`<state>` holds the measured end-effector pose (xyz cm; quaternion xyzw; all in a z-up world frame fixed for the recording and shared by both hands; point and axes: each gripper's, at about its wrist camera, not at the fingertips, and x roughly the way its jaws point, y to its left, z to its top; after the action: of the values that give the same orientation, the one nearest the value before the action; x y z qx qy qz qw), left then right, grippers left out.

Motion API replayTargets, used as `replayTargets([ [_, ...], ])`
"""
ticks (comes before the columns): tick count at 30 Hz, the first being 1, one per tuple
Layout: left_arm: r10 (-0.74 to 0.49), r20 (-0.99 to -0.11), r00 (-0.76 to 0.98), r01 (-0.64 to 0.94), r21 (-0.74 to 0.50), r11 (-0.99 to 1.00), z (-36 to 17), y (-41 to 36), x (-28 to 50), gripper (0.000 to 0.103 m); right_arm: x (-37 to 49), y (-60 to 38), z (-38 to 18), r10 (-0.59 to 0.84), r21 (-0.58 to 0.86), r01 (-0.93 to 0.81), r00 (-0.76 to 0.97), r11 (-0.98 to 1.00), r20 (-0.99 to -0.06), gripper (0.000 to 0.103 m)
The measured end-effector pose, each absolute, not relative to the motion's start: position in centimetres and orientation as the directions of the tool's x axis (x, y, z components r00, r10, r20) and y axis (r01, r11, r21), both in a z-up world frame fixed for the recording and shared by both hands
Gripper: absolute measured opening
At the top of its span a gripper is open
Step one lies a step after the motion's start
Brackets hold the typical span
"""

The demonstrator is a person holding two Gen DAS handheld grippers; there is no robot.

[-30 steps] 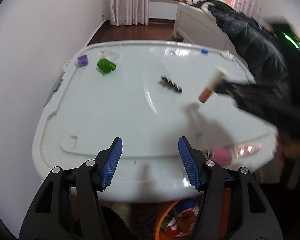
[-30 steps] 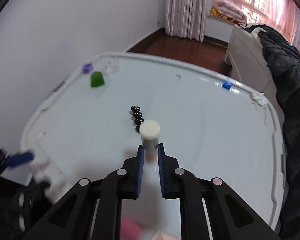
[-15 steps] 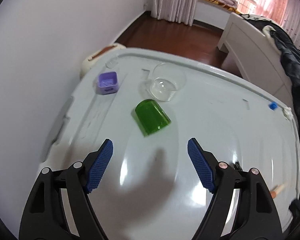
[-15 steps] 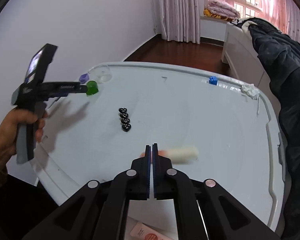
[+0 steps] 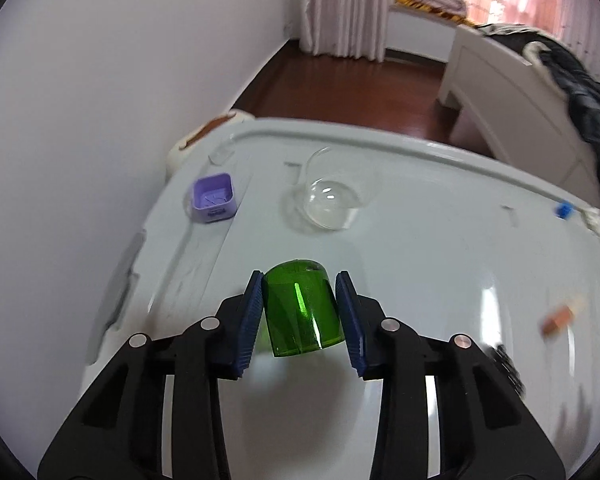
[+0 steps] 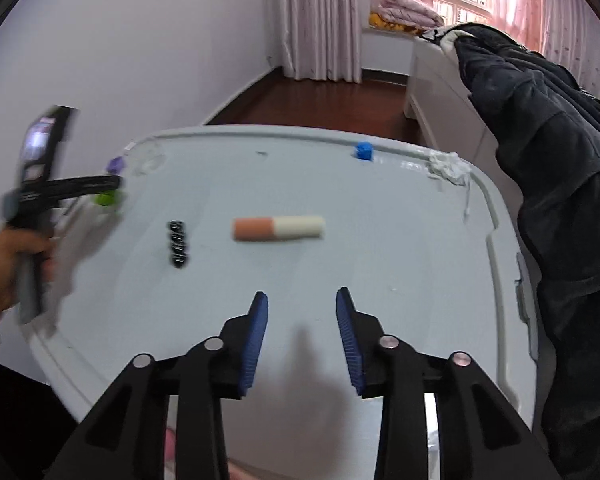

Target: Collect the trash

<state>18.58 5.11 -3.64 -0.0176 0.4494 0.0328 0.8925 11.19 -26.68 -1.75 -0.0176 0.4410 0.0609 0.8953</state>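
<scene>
The green cup lies on its side near the left edge of the tabletop, its closed end pointing away from the camera and its open mouth toward it. It is translucent, bright green, with a pale streak of light along its wall. The left tongs have just been closing around it, and the blue pads now stand against both of its flanks, holding it. Just beyond it sits a clear glass bowl, and to that bowl's left a small purple box rests beside the raised rim; the wall rises close behind that edge, so there is little room on that side.

Toward the middle of the tabletop a tube, half orange and half cream, lies flat, with a short row of black beads to its left and bare surface all around it. The right tongs have just been opening and hover partly spread above bare tabletop nearer than the tube, nothing between them. A blue block and a crumpled white tissue sit at the far rim.

The tabletop is a glossy white surface with rounded corners and a raised lip. Dark clothing hangs along its right side. Beyond lie a dark wooden floor, white curtains and a pink-lit window.
</scene>
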Motion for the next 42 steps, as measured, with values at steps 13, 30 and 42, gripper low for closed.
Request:
replayTargets([
  [13, -0.132, -0.738, 0.661, 0.068, -0.116, 0.991, 2.1, 4.3, 9.8, 0.036, 19.9, -20.0, -0.9, 0.309, 0.155, -0.294, 0.603, 0.943, -0.736, 0.071],
  [30, -0.151, -0.761, 0.63, 0.092, -0.121, 0.988, 0.1, 7.6, 6.8, 0.036, 35.0, -0.8, -5.8, 0.203, -0.084, -0.485, 0.509, 0.87, -0.837, 0.047],
  [42, -0.288, -0.759, 0.584, 0.307, -0.123, 0.944, 1.9, 1.6, -1.8, 0.036, 12.7, -12.4, 3.0, 0.33, 0.085, -0.426, 0.544, 0.901, -0.772, 0.047],
])
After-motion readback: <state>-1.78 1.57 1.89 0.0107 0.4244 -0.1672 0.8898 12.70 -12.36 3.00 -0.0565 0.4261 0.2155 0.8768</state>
